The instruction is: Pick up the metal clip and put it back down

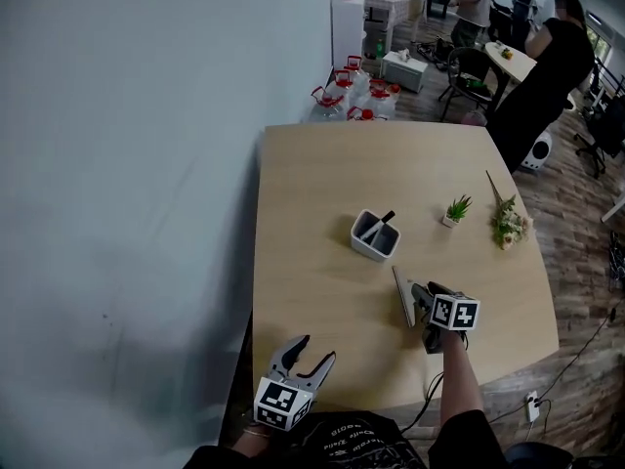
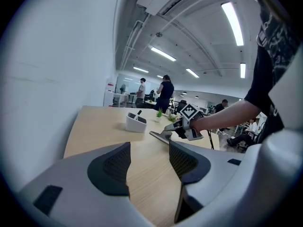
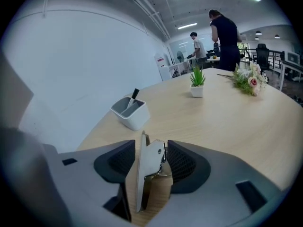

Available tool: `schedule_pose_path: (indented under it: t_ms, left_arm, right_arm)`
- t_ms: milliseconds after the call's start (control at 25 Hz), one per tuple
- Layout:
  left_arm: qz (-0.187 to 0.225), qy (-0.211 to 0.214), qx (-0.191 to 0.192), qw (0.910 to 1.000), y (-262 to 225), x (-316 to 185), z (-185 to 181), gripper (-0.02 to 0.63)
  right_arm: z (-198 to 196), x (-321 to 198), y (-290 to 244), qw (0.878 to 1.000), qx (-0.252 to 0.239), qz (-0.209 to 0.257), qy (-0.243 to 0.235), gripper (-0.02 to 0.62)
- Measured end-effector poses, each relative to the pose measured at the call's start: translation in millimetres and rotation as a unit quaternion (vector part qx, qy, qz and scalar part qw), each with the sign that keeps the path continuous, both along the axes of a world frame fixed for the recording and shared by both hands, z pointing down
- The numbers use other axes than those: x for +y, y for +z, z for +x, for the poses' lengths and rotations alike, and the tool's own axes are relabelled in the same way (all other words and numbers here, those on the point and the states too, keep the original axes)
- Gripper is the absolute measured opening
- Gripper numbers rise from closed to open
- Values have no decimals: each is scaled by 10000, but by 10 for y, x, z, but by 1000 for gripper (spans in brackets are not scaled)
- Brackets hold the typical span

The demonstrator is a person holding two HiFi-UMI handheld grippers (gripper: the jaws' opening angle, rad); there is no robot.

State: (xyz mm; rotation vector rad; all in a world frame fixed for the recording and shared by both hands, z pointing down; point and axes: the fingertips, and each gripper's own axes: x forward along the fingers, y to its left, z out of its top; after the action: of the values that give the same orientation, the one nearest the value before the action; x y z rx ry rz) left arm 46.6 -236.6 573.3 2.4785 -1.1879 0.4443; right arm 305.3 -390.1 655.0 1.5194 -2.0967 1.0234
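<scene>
- Broadly, a pale grey wall fills the left of the head view and runs along the left edge of the table.
- That table is light wood with rounded corners, and the small items listed below all rest on it.
- One person in black stands beyond the table's far right corner.
- Several clear water jugs with red caps are grouped on the floor behind the far edge.
- Low at the near left edge, the left gripper has its jaws apart. Only bare tabletop shows between the pads, and it holds nothing.
- Over the near middle of the table, the right gripper is closed onto the metal clip, with one pad against each side.
- A white container stands upright mid-table, and a dark pen leans inside it.
- A flower sprig lies flat near the right edge.
- A small potted plant stands upright between the white container and the flower sprig.
- The metal clip stands on edge between the right gripper's pads, its long plate pointing toward the white container. Whether its lower edge touches the tabletop cannot be determined.
</scene>
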Motion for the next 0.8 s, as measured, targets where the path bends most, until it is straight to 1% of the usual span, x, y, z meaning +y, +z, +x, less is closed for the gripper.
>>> schedule_pose_path:
  t_ms: [120, 200, 240, 320, 440, 520, 640, 800]
  left_arm:
    - [-79, -76, -49, 9999, 7, 54, -38, 247]
    - [-81, -157, -71, 9998, 11, 84, -82, 247]
    - [-65, -197, -69, 9998, 12, 81, -94, 247]
    - [-30, -241, -81, 9997, 8, 78, -100, 247]
    - [-40, -294, -130, 9995, -6, 110, -140, 247]
    - [-55, -334, -151, 9993, -1, 130, -175, 247]
    - [-28, -393, -163, 9991, 11, 143, -207, 247]
    - [-8, -455, -86, 9989, -13, 168, -207, 247]
  right_arm:
    - [1, -23, 95, 9994, -276, -130, 137, 222]
    - [-15, -22, 146, 9990, -369, -152, 182, 217]
    - [-9, -25, 162, 9989, -390, -167, 194, 188]
    - [24, -21, 176, 9984, -457, -226, 254, 108]
    - [20, -10, 151, 9959, -770, -282, 381, 77]
    - [-20, -11, 105, 9947, -926, -220, 389, 58]
    - [-79, -43, 27, 9947, -938, -55, 415, 28]
    - [-145, -38, -38, 9958, -837, 5, 381, 23]
